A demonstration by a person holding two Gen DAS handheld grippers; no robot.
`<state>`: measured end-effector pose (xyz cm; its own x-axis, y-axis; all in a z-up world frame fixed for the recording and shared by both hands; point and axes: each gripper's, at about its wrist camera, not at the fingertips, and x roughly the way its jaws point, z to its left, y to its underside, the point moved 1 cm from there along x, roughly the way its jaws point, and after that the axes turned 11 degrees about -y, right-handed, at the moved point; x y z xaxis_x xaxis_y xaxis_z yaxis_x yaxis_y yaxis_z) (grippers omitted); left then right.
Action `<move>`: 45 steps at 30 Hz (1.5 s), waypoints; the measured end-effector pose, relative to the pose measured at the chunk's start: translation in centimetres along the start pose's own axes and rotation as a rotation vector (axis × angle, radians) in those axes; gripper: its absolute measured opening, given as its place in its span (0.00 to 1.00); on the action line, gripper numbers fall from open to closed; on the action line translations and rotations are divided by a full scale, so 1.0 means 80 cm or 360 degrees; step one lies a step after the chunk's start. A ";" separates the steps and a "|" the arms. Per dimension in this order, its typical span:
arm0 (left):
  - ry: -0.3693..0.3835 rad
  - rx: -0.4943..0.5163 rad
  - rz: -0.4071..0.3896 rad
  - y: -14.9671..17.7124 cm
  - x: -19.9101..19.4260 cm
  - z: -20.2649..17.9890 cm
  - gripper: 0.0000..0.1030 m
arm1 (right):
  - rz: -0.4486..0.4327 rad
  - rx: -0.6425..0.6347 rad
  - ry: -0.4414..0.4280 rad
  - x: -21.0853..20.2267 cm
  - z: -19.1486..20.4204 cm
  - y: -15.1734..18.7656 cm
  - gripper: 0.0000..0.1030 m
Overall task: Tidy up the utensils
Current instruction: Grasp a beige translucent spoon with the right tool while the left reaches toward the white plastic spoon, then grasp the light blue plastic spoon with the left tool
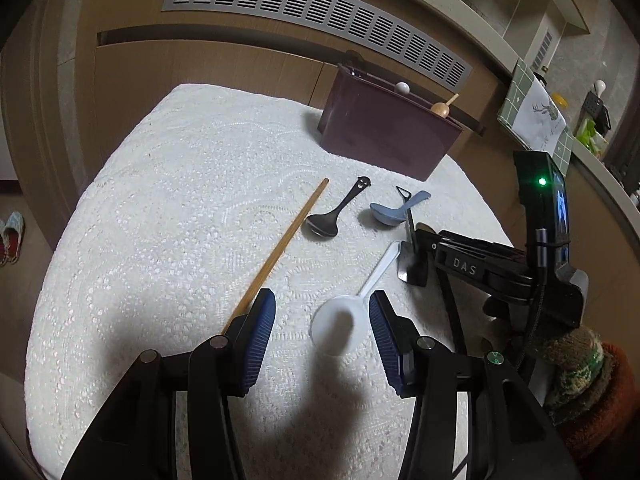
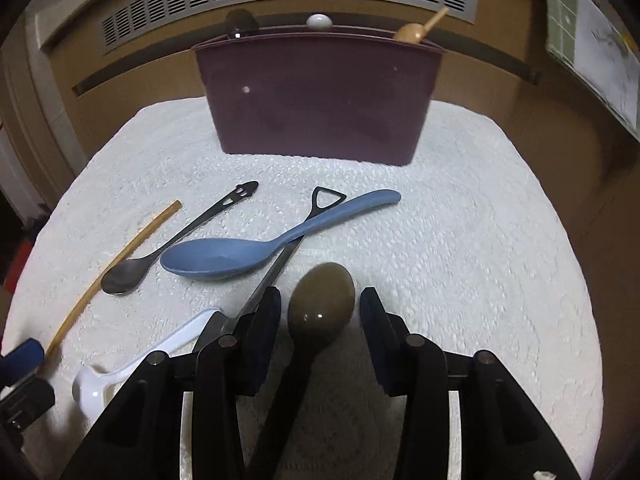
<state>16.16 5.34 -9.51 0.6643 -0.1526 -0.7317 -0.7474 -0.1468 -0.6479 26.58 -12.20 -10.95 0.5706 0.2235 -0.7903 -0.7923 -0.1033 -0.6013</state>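
Note:
A dark maroon utensil bin (image 1: 386, 138) (image 2: 320, 100) stands at the back of the white cloth, with a few utensil ends sticking out. On the cloth lie a wooden chopstick (image 1: 280, 248) (image 2: 116, 264), a black spoon (image 1: 336, 212) (image 2: 168, 244), a blue spoon (image 1: 390, 210) (image 2: 256, 248), a black-handled tool (image 2: 288, 248) under it, and a white spoon (image 1: 352, 304) (image 2: 136, 368). My left gripper (image 1: 322, 312) is open, its fingers either side of the white spoon's bowl. My right gripper (image 2: 320, 312) is open, with a brown spoon (image 2: 320, 304) lying between its fingers.
The white cloth (image 1: 160, 208) covers a round table in front of a brown cabinet with a vent grille (image 1: 312, 4). A counter with a green cloth (image 1: 532, 116) runs at the right. Slippers (image 1: 12, 236) lie on the floor at left.

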 end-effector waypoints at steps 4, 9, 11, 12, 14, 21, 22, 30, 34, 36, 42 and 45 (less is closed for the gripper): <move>0.0017 0.0012 0.0017 0.000 0.008 -0.006 0.48 | -0.0041 -0.0017 -0.0093 -0.018 -0.014 0.008 0.30; 0.0056 -0.0031 0.0036 -0.012 0.023 -0.013 0.48 | -0.0206 -0.0012 -0.0047 -0.072 -0.050 0.022 0.30; 0.0102 -0.0062 0.0029 -0.024 0.031 -0.019 0.48 | -0.0253 0.0008 -0.0032 -0.089 -0.066 0.025 0.30; 0.0134 -0.0079 0.0016 -0.033 0.037 -0.025 0.48 | -0.0284 0.0023 -0.0017 -0.098 -0.074 0.028 0.30; 0.0140 -0.0099 0.0035 -0.047 0.055 -0.037 0.48 | -0.0337 0.0042 0.0002 -0.110 -0.085 0.029 0.30; 0.0060 -0.0207 0.0072 -0.062 0.095 -0.074 0.48 | -0.0345 0.0080 -0.0016 -0.107 -0.095 0.042 0.30; 0.0047 -0.0215 0.0073 -0.063 0.099 -0.077 0.48 | -0.0338 0.0087 -0.0024 -0.104 -0.096 0.043 0.30; -0.0006 -0.0340 0.0161 -0.071 0.126 -0.081 0.32 | -0.0335 0.0118 -0.0061 -0.102 -0.102 0.048 0.30; 0.0015 -0.0366 0.0178 -0.080 0.135 -0.080 0.21 | -0.0322 0.0123 -0.0066 -0.099 -0.101 0.049 0.30; 0.0007 -0.0360 0.0164 -0.085 0.140 -0.078 0.16 | -0.0322 0.0112 -0.0062 -0.099 -0.100 0.048 0.30; -0.0059 -0.0239 0.0003 -0.094 0.122 -0.070 0.05 | -0.0333 0.0066 -0.0054 -0.103 -0.093 0.043 0.30; -0.0117 -0.0116 -0.0124 -0.097 0.091 -0.067 0.04 | -0.0338 0.0050 -0.0077 -0.106 -0.090 0.039 0.30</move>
<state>26.85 0.10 -8.68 0.7160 -0.0660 -0.6950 -0.6890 -0.2268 -0.6883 20.78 -21.37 -6.98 0.7149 0.2832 -0.6392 -0.6623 -0.0189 -0.7490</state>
